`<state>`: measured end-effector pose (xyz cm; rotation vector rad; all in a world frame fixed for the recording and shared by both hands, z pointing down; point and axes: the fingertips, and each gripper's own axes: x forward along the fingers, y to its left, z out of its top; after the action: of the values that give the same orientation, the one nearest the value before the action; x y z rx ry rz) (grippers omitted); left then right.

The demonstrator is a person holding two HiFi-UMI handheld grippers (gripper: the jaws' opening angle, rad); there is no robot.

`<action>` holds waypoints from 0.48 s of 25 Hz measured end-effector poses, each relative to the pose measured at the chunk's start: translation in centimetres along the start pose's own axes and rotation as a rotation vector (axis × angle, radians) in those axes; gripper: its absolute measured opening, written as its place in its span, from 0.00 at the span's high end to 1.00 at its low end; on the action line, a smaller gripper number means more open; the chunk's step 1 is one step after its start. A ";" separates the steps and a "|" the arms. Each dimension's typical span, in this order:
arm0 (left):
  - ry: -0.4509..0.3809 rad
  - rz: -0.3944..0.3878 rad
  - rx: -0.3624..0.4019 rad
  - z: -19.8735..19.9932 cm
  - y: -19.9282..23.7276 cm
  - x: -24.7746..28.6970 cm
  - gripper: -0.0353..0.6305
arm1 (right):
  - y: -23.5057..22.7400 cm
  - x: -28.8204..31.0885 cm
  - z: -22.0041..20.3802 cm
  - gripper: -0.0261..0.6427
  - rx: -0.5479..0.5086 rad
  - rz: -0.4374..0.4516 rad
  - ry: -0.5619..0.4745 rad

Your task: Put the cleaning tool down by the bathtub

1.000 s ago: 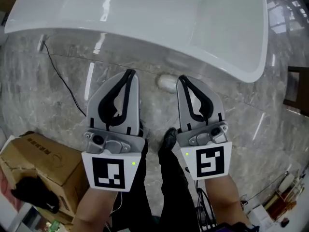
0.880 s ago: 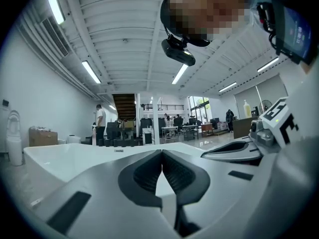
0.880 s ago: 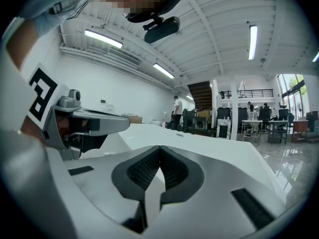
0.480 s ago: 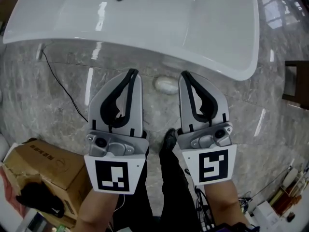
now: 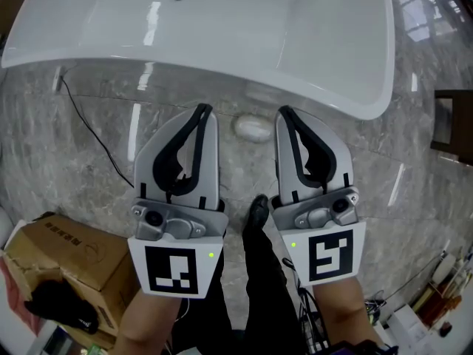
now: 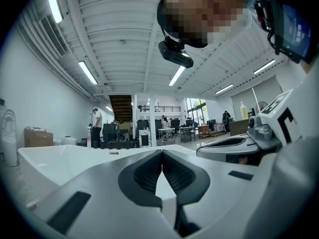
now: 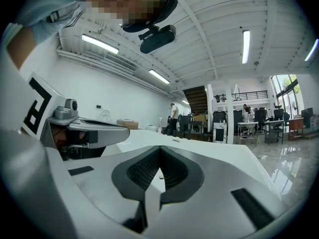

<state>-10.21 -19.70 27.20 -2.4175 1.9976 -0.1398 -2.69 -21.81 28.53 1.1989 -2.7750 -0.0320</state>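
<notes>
The white bathtub (image 5: 222, 28) fills the top of the head view. A small white oval cleaning tool (image 5: 253, 129) lies on the marble floor just in front of the tub's wall. It sits between the tips of my two grippers and a little beyond them, touching neither. My left gripper (image 5: 201, 111) is shut with nothing in it, and so is my right gripper (image 5: 285, 113). In the left gripper view the jaws (image 6: 162, 152) meet at their tips over the tub's rim (image 6: 65, 158). The right gripper view shows the same, tips (image 7: 160, 148) together and empty.
A cardboard box (image 5: 66, 250) stands at the lower left. A black cable (image 5: 89, 128) runs across the floor from the tub. My dark trouser leg and shoe (image 5: 259, 209) are between the grippers. Dark furniture (image 5: 452, 124) is at the right edge, clutter (image 5: 421, 309) at the lower right.
Both grippers have risen a little toward the camera, still shut and empty. The cleaning tool stays on the floor by the tub.
</notes>
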 end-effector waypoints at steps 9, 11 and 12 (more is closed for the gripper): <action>0.005 -0.006 0.007 -0.6 0.5 0.2 0.92 | 0.2 0.4 -0.5 0.94 -0.005 0.002 -0.005; 0.005 -0.006 0.009 -0.5 0.5 0.2 0.92 | 0.2 0.4 -0.6 0.94 -0.005 0.004 -0.003; 0.003 -0.006 0.009 -0.5 0.5 0.2 0.92 | 0.2 0.3 -0.6 0.94 -0.005 0.004 -0.003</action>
<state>-10.66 -19.98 27.66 -2.4195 1.9862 -0.1523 -3.03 -21.88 29.13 1.1931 -2.7784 -0.0407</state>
